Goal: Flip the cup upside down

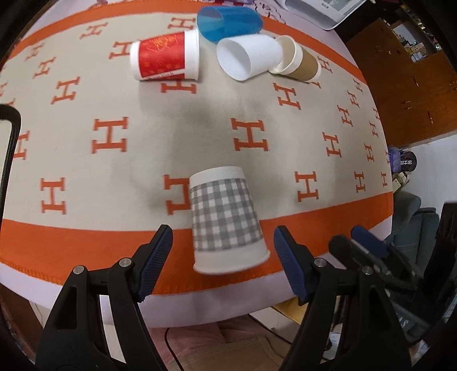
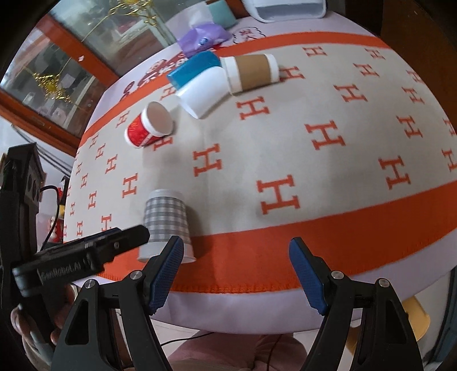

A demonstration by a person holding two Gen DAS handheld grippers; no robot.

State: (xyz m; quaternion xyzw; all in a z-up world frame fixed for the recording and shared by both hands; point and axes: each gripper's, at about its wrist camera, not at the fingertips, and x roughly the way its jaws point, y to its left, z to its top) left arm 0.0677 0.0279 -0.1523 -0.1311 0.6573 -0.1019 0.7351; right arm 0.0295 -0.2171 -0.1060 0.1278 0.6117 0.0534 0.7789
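A grey-checked paper cup point(image 1: 225, 219) stands upside down, rim down, on the orange border of the cloth near the table's front edge. It also shows in the right wrist view point(image 2: 165, 225). My left gripper point(image 1: 222, 256) is open, its fingers either side of the cup's rim and apart from it. My right gripper point(image 2: 237, 271) is open and empty, to the right of the cup over the front edge. The left gripper's body point(image 2: 85, 254) shows at the left of the right wrist view.
Several cups lie on their sides at the back: a red one point(image 1: 165, 55), a blue one point(image 1: 228, 22), a white one point(image 1: 245, 57) and a brown-sleeved one point(image 1: 300, 60). The cloth point(image 1: 114, 114) is beige with orange H marks. A purple packet point(image 2: 202, 40) lies beyond it.
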